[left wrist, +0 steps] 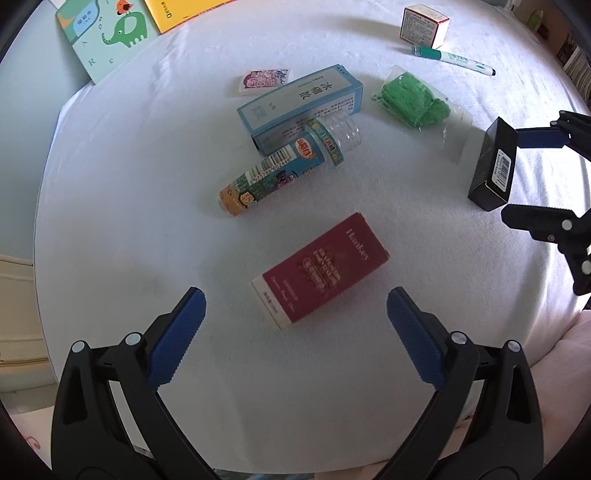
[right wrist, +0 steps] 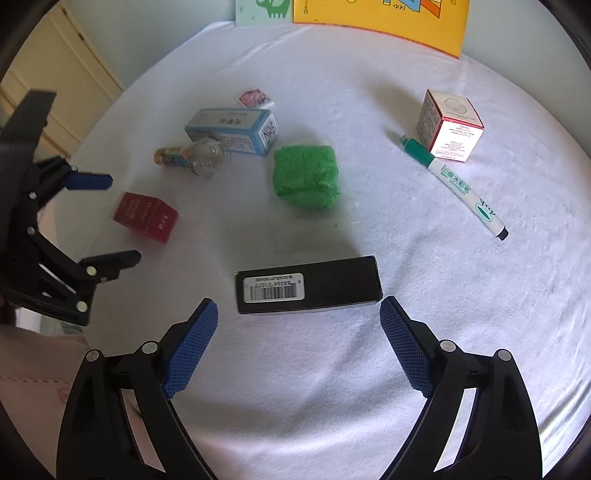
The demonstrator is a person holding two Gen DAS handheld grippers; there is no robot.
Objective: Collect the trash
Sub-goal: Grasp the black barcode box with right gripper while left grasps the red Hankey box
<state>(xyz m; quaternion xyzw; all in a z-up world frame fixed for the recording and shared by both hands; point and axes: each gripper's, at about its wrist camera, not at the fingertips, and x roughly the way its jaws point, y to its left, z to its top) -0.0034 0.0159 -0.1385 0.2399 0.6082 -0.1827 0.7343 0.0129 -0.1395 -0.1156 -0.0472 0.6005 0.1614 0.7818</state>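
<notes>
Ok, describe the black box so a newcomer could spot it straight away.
Start at the white cloth covering the table, then find the green towel near its middle. Just in front of it, nearest the right tool, lies the black box. It is the only black item, long and flat, with a white barcode sticker.

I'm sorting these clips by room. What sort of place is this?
Probably a home room: a white cloth-covered table, children's books propped against the wall, and a cream panelled door alongside.
</notes>
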